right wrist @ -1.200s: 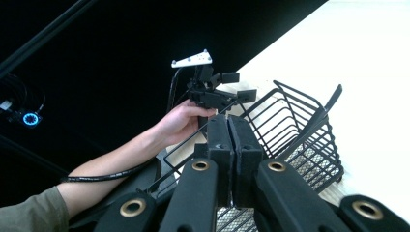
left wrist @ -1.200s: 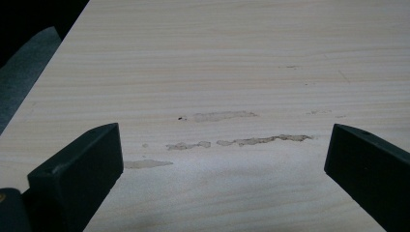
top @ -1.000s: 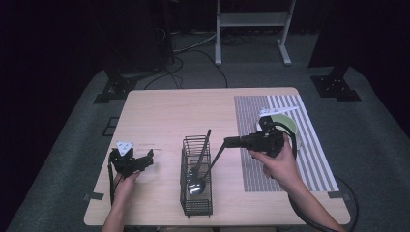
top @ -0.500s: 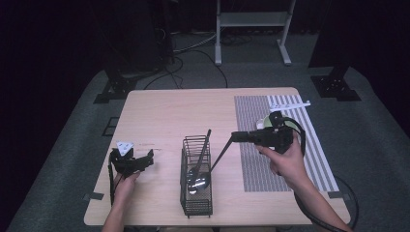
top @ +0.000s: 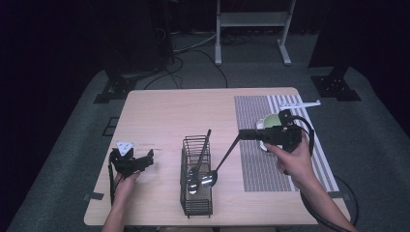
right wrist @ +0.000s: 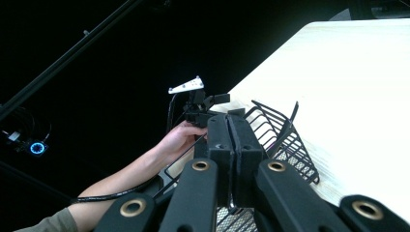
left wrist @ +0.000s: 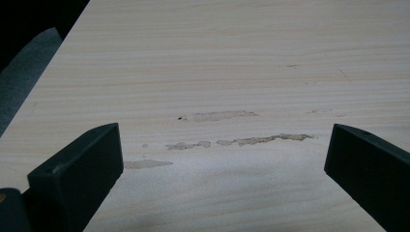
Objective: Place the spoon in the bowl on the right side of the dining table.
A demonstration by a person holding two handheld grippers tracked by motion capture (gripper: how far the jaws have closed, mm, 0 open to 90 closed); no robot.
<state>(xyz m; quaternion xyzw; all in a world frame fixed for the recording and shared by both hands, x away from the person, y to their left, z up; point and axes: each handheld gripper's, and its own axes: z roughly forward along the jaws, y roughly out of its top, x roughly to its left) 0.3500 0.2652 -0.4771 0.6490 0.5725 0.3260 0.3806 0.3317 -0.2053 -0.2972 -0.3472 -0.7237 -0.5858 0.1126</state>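
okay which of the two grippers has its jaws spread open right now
The left gripper, resting on the pale wooden table, is open. The right gripper is clamped on a long-handled metal spoon.

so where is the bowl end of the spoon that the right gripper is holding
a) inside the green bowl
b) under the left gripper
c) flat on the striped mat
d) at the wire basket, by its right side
d: in the high view the right gripper is shut on the spoon handle, and its bowl end sits at the right side of the wire basket, beside other utensils there.
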